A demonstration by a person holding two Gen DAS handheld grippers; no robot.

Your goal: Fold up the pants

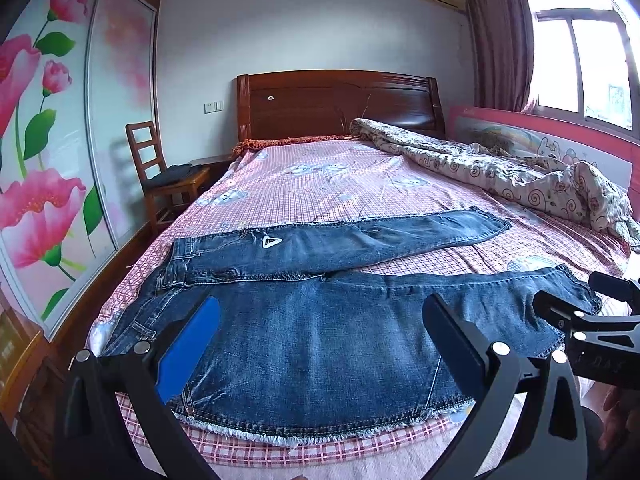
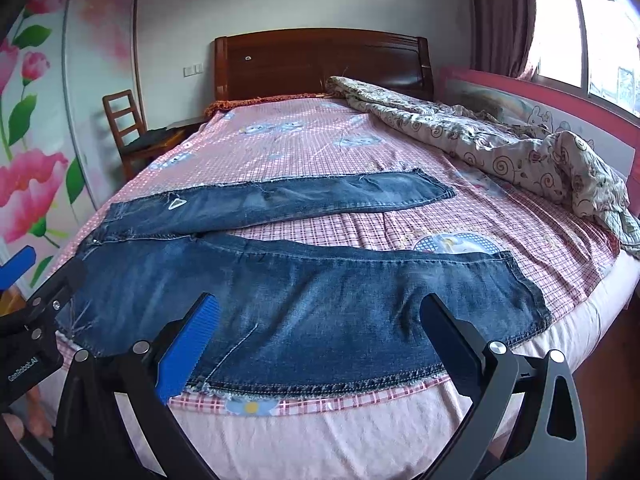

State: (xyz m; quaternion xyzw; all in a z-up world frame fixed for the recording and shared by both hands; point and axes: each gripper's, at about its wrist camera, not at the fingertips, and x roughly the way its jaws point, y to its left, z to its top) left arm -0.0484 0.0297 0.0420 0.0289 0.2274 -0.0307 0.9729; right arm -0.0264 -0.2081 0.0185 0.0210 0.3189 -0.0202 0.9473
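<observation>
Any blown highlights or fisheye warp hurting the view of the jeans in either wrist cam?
Left wrist: window clipped white, bed edges bowed, jeans evenly lit and sharp. Right wrist: window also blown out, corners vignetted black, jeans clear.

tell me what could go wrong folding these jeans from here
1. The near leg of the jeans lies right along the bed edge; a pull toward the person could drag it off.
2. The legs are splayed apart, so folding one over the far leg may land skewed.
3. Both the left gripper and right gripper are open and hold nothing; a shallow pinch on thick denim could slip.
</observation>
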